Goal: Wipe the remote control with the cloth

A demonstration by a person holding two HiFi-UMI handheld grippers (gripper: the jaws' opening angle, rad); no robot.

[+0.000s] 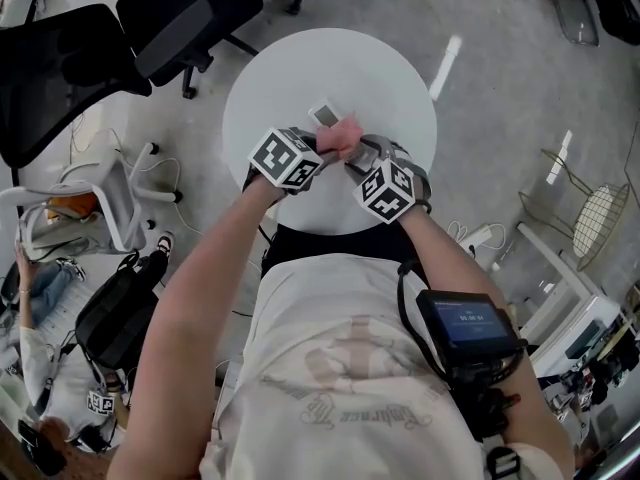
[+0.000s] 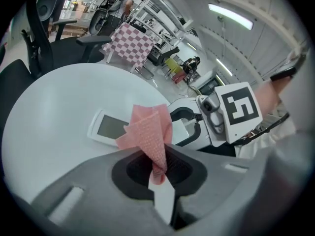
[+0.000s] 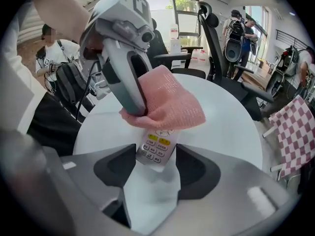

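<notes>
The left gripper (image 2: pixel 156 163) has its jaws pressed together on one bunched corner of a pink cloth (image 2: pixel 147 132). The rest of the cloth fans out past the jaw tips in loose folds. In the right gripper view the cloth drapes across the middle of a white remote control (image 3: pixel 158 142). No view shows whether it presses on the remote or only hangs just above it.

The remote lies on a round white table (image 2: pixel 54 107), near the table's middle. Its screen end points away from the person and its button end points toward them. The right gripper (image 3: pixel 156 154) has its jaws on either side of the button end, with both pads appearing to touch the remote's long edges, pinching it steady. The two grippers are very near each other. Black office chairs (image 1: pixel 60 78) stand on the floor beyond the table.

Several things could go wrong from here:
- The cloth is held by a small corner only, so a firm drag across the remote could pull it out of the jaws.
- The loose folds may skim over the remote without really wiping it.
- The remote is gripped at one end alone, so sideways pressure from the cloth could swing the free end or slide it out of the pads.
- A long stroke toward the button end could knock the two grippers together.
</notes>
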